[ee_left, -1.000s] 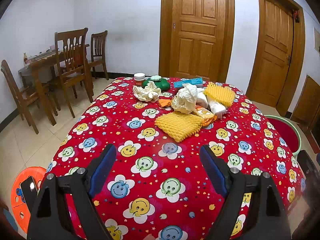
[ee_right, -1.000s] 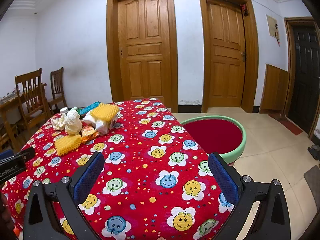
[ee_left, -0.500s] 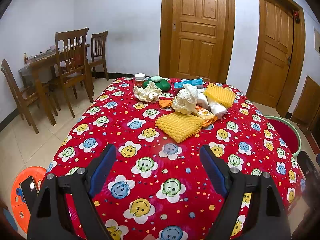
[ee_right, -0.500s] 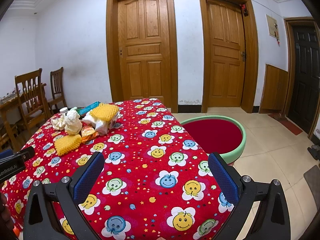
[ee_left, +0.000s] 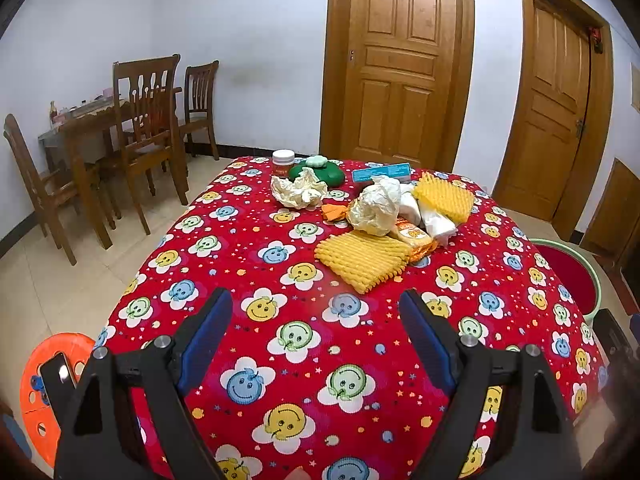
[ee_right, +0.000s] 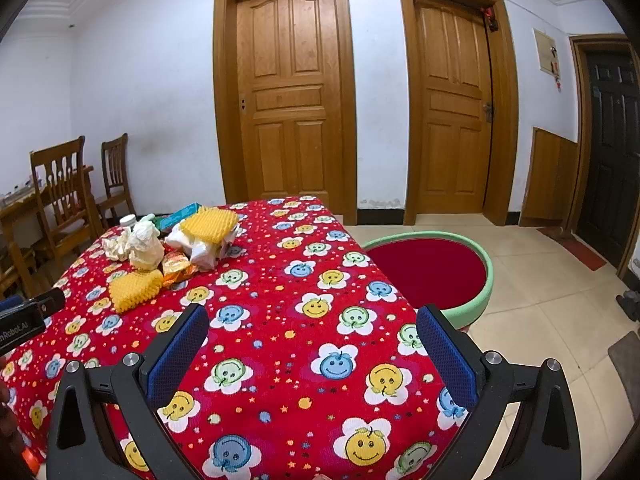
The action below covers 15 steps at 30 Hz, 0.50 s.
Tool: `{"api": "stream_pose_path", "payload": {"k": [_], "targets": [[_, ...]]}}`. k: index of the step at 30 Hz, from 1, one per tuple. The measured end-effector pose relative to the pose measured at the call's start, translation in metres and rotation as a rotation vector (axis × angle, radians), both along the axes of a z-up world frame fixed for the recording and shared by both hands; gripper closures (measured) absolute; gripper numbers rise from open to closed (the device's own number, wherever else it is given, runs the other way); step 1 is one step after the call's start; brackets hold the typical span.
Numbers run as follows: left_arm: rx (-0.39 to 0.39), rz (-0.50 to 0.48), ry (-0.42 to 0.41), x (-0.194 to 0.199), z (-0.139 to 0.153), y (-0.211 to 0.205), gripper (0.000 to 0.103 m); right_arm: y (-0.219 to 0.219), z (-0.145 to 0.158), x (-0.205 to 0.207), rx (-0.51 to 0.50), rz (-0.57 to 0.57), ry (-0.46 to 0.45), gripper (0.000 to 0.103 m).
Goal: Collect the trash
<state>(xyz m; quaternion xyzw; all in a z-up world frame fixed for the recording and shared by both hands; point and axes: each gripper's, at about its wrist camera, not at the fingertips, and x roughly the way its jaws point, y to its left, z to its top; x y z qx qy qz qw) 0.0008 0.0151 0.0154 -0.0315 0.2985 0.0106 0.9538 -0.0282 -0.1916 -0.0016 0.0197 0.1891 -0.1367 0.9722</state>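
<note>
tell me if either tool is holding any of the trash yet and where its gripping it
Nothing is held. The left tool and the right tool both stand open over the tablecloth, short of the trash pile.

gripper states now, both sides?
Left gripper: open, holding nothing, above the red smiley-flower tablecloth.
Right gripper: open, holding nothing, above the same cloth.

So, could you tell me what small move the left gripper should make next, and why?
Probably ease the left gripper forward toward the near yellow foam net. Its jaws stand open and empty, the net is the closest piece of the trash pile, lying flat straight ahead, and the basin waits beside the table.
</note>
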Motion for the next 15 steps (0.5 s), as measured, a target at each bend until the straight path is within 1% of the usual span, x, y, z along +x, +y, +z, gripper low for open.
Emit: {"api": "stream_pose_path", "payload": {"k": [8, 11, 15], "targets": [[-0.007, -0.009, 0.013, 0.019, 0.001, 0.002, 0.017, -0.002, 0.005, 0.01, -0.007, 0.01, 0.008, 0.0], [-0.01, -0.028, 0.035, 0.03, 0.002, 0.004, 0.017, -0.005, 0.008, 0.02, -0.002, 0.017, 0.02, 0.0], [-0.045, -0.038, 0.075, 0.049, 0.001, 0.011, 0.017, -0.007, 0.014, 0.04, 0.019, 0.038, 0.041, 0.0]]}}
